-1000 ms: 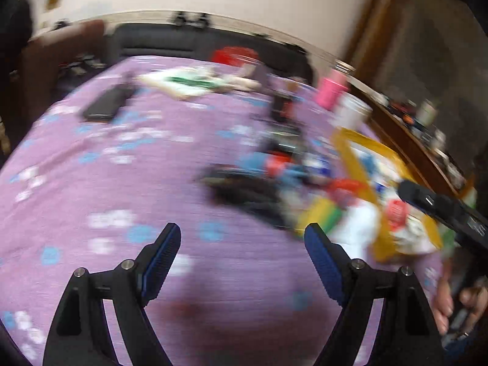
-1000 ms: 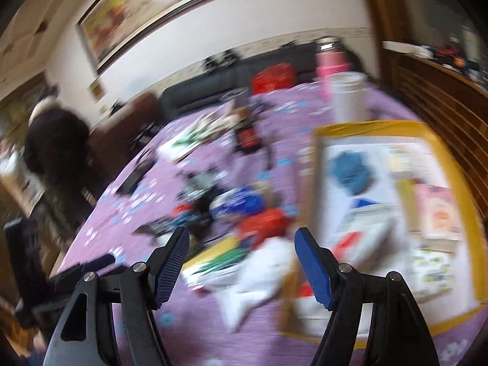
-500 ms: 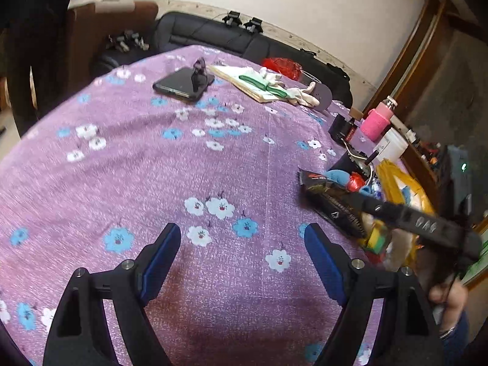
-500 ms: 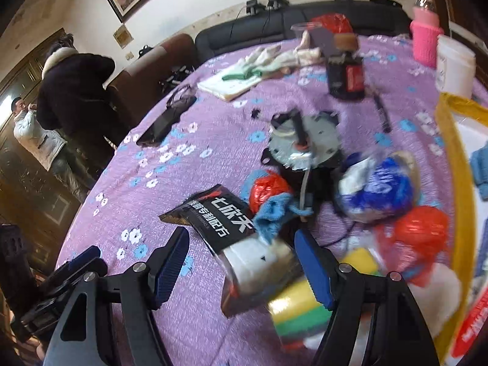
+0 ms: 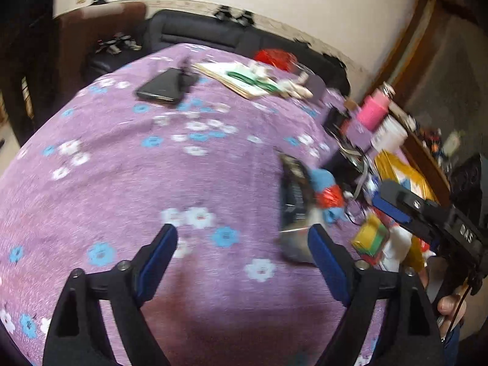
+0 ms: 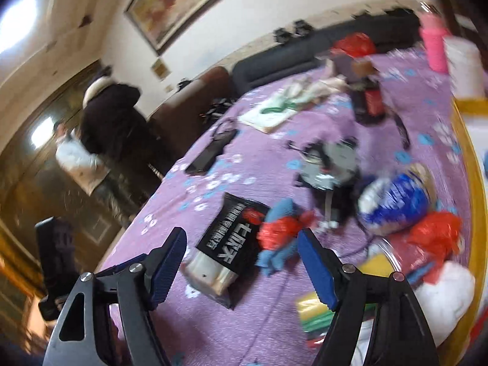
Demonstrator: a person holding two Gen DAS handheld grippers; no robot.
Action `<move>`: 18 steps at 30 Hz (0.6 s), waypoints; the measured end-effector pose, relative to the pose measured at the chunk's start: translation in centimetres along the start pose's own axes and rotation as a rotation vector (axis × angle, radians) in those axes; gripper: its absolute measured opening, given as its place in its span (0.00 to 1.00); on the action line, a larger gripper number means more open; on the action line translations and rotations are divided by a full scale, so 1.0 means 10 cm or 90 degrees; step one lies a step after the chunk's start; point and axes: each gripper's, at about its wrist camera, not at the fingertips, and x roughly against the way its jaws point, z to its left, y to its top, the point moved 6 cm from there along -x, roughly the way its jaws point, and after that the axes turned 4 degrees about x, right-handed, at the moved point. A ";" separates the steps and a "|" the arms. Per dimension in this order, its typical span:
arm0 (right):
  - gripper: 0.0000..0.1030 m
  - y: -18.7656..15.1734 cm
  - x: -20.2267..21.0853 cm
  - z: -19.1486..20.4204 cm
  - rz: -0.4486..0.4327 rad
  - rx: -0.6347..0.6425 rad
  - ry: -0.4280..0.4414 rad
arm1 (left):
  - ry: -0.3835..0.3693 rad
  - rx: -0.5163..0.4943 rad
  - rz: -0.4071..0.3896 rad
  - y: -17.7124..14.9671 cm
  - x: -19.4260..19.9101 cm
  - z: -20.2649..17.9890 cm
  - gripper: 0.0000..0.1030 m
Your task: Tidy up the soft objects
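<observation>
Table [image 5: 116,183]: covered by a purple cloth printed with white and blue flowers; clutter gathered toward one side.

Left gripper [image 5: 242,253]: jaws spread wide, blue pads facing each other, nothing between them. It hangs over bare cloth, near the clutter but apart from it.

Right gripper [image 6: 242,262]: jaws likewise wide apart, holding nothing. It hovers above the near end of the pile; seen along its fingers, the black packet and the blue cloth lie in the gap (below it, not touched).

Black packet [image 6: 233,241]: flat pouch with white lettering and a clear lower end, lying on the cloth at the pile's edge.

Blue cloth [image 6: 282,228]: soft, crumpled, just beside the packet, with a red crinkled wrapper [image 6: 277,231] resting on it.

Blue-and-white bag [image 6: 396,206]: rounded, soft, further into the pile, next to a red plastic bag [image 6: 436,231].

White plush [image 6: 442,296]: pale, rounded, at the pile's near side, against the yellow tray [image 6: 475,213].

Yellow-green sponge [image 6: 317,314]: partly hidden behind the right finger.

Round grey device [image 6: 331,164]: with black wiring, beyond the soft things.

Further off: pink bottle [image 6: 434,42], white tub [image 6: 463,67], dark phone [image 5: 160,87], a paper pad with green gloves [image 5: 244,80]. Detail is blurred in both views.
</observation>
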 end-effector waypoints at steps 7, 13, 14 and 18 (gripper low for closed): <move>0.77 0.08 0.19 -0.09 -0.046 -0.029 0.005 | 0.051 -0.073 0.043 -0.01 -0.38 -0.46 0.87; 0.77 0.06 0.25 -0.06 -0.053 -0.024 -0.001 | 0.082 -0.076 0.070 0.01 -0.72 -0.48 0.66; 0.77 0.06 0.25 -0.06 -0.052 -0.021 -0.003 | 0.093 -0.080 0.057 0.03 -0.71 -0.46 0.50; 0.77 0.04 0.18 -0.03 -0.037 -0.002 -0.028 | 0.083 -0.043 0.040 0.08 -0.63 -0.31 0.43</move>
